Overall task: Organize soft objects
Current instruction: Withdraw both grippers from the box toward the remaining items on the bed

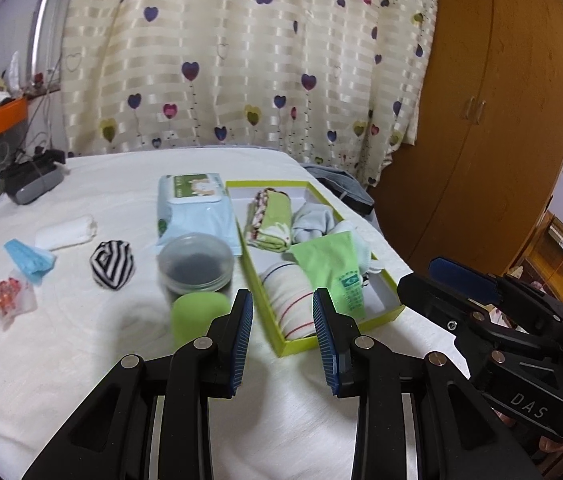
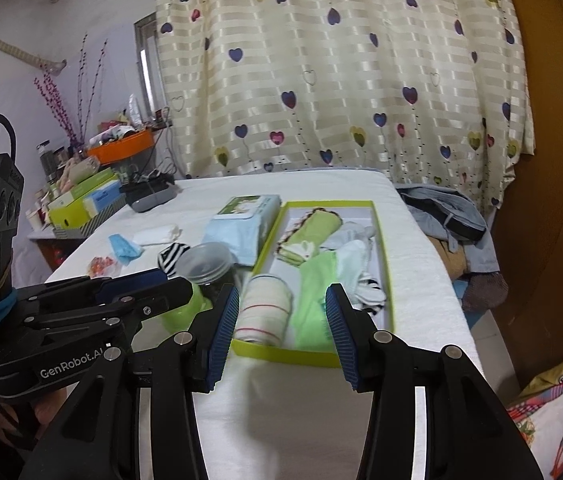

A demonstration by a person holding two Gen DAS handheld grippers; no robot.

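A green-rimmed box on the white bed holds a rolled white cloth with red lines, a light green cloth, a folded green towel and pale socks. A black-and-white striped sock ball, a white folded cloth and a blue mask lie left of the box. My left gripper is open and empty, just short of the box. My right gripper is open and empty at the box's near edge.
A clear lidded jar and a green round object stand left of the box, a wet-wipes pack behind them. A bag of red beads lies far left. A grey device sits at the back. A wooden wardrobe stands right.
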